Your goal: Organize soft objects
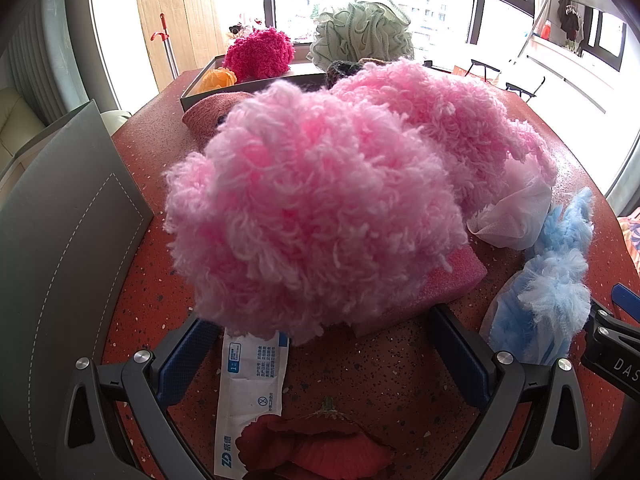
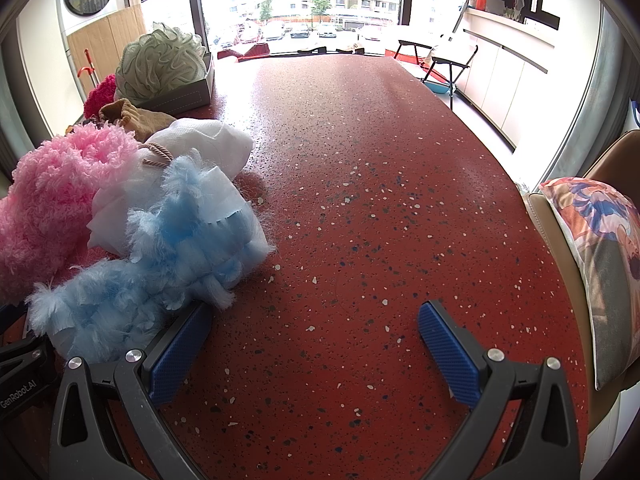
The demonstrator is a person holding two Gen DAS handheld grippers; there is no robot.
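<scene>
The left tool (image 1: 320,344) stands wide before the pink fluffy yarn (image 1: 316,216) heaped mid-table (image 2: 360,200); the right tool (image 2: 316,340) gapes empty beside the blue fluff (image 2: 160,252). Both look light and squashy: pinch deep into the bulk, not stray strands. Beyond sits the box (image 1: 256,82).

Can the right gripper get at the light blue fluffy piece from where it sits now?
Probably yes. The right gripper is open, and the blue fluffy piece lies right against its left finger, with bare table around and nothing on top of it.
</scene>
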